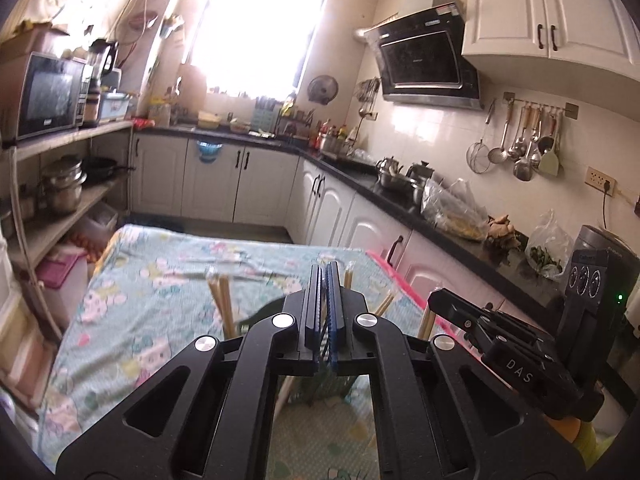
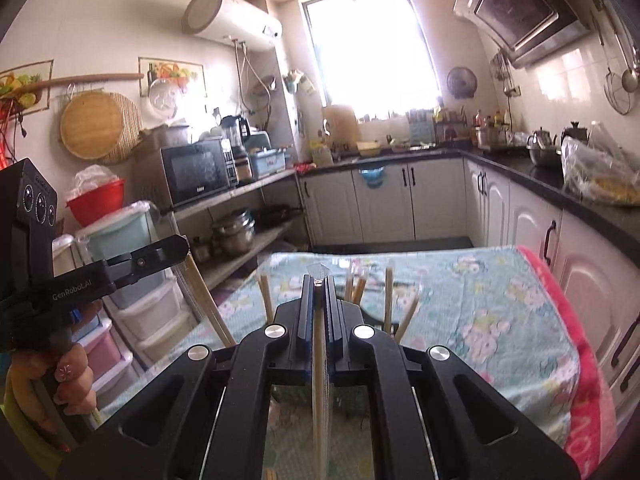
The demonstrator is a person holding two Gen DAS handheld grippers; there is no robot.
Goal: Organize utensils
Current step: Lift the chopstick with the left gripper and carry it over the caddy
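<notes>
Left wrist view: left gripper [image 1: 325, 280] is clamped tight, can't tell on what. The chopsticks [image 1: 221, 300] stand upright just past it, over the flowery tablecloth [image 1: 132, 280].

Right wrist view: right gripper [image 2: 318, 286] pinches one wrapped chopstick [image 2: 319, 380] lengthwise, the rest of the bunch fanned just beyond.

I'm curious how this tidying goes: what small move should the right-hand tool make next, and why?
Probably a short lift straight up. The right gripper is shut on a chopstick that runs down towards the dark holder, and the other chopsticks lean out around it. Its lower end is hidden, so lifting straight up seems least likely to snag them.
</notes>
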